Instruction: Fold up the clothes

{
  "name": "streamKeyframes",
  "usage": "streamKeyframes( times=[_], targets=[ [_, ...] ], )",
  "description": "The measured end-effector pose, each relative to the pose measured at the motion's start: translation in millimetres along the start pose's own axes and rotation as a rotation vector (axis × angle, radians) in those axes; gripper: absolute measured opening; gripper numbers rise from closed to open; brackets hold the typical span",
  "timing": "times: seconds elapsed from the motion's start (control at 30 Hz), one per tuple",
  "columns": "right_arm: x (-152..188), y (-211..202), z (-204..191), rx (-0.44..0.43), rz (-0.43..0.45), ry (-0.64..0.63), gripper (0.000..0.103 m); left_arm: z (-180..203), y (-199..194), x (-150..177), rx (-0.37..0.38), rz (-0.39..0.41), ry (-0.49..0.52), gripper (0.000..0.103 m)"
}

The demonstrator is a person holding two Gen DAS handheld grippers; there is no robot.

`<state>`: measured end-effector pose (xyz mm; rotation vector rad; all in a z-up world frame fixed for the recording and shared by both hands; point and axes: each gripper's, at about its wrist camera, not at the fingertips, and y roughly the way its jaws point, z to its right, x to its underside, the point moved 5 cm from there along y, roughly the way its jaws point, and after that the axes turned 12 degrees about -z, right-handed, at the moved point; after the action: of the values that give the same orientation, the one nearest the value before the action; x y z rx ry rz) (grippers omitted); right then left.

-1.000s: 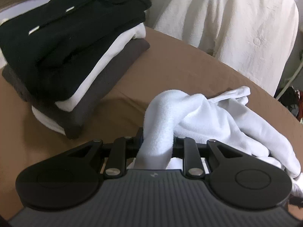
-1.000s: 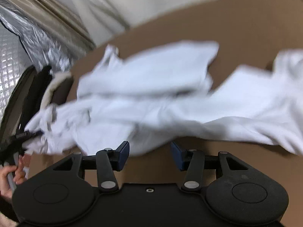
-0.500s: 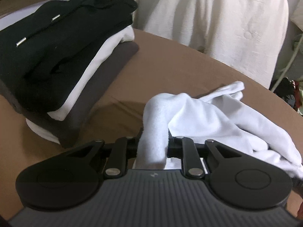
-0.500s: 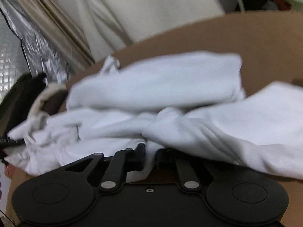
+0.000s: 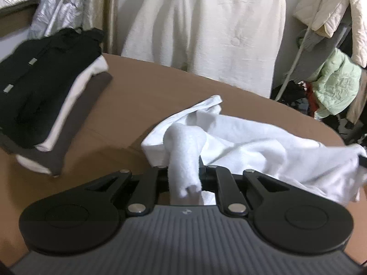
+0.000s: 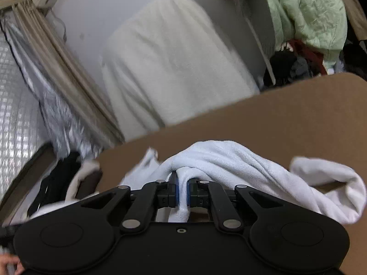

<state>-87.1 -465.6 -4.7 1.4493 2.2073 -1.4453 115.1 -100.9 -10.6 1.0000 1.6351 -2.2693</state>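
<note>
A crumpled white fleece garment [image 5: 263,142] lies on the brown table [image 5: 142,96]. My left gripper [image 5: 184,171] is shut on a bunched fold of it at its left end. My right gripper [image 6: 182,192] is shut on another fold of the same white garment [image 6: 240,165], which drapes over and to the right of the fingers. A sleeve end [image 6: 339,183] hangs at the right in the right wrist view. Both hold the cloth raised off the table.
A stack of folded clothes [image 5: 45,91], black on top, white and grey below, sits at the table's left; it also shows in the right wrist view [image 6: 66,183]. A cream-covered chair [image 5: 206,29] stands behind the table. Hanging clothes [image 5: 332,73] are at the right.
My right gripper went from open to shut on the white garment and rose. My left gripper kept its hold and lifted, tilting the view up; the garment bunched closer together.
</note>
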Motion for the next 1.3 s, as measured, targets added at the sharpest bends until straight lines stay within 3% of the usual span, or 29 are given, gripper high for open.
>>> streamKeyframes(
  times=[0.07,0.17,0.23,0.3,0.43,0.47,0.53,0.6,0.73,0.8,0.87,1.0,1.07,1.1,1.23,1.3],
  targets=[
    [16,2,13,-0.001,-0.161,0.021,0.009,-4,-3,9,-0.090,-0.027,0.018,0.011],
    [57,22,38,0.010,-0.348,0.059,0.009,-18,11,36,-0.247,-0.134,0.042,0.013],
    [83,34,42,-0.027,-0.432,0.088,0.008,-36,26,55,-0.228,-0.221,-0.016,0.013],
    [105,41,40,-0.072,-0.496,0.097,0.009,-53,27,61,-0.229,-0.239,-0.069,0.013],
    [110,35,17,-0.049,-0.499,-0.035,0.009,-75,17,55,-0.289,-0.199,-0.102,0.013],
    [108,35,17,-0.046,-0.497,-0.044,0.014,-76,15,54,-0.303,-0.193,-0.093,0.014],
    [104,33,17,-0.040,-0.493,-0.064,0.020,-74,16,53,-0.314,-0.195,-0.073,0.024],
    [100,31,18,-0.033,-0.488,-0.084,0.028,-69,20,55,-0.300,-0.207,-0.055,0.037],
    [92,27,18,-0.020,-0.480,-0.123,0.033,-57,27,54,-0.207,-0.209,-0.039,0.042],
    [89,24,16,-0.024,-0.465,-0.142,0.043,-51,27,53,-0.162,-0.199,-0.037,0.046],
    [85,11,4,-0.128,-0.404,-0.155,0.054,-46,30,53,-0.136,-0.196,-0.031,0.048],
    [79,-2,-11,-0.381,-0.359,-0.127,0.057,-36,41,55,-0.121,-0.208,-0.012,0.049],
    [70,-7,-13,-0.443,-0.327,-0.099,0.061,-34,43,54,-0.128,-0.204,0.000,0.049],
    [64,-8,-12,-0.449,-0.314,-0.089,0.066,-31,45,52,-0.133,-0.202,0.014,0.049],
    [15,12,5,-0.359,-0.281,-0.034,0.068,-10,57,23,-0.064,-0.221,0.083,0.049],
    [-12,28,18,-0.309,-0.296,0.051,0.068,-4,65,3,0.062,-0.246,0.044,0.049]
  ],
)
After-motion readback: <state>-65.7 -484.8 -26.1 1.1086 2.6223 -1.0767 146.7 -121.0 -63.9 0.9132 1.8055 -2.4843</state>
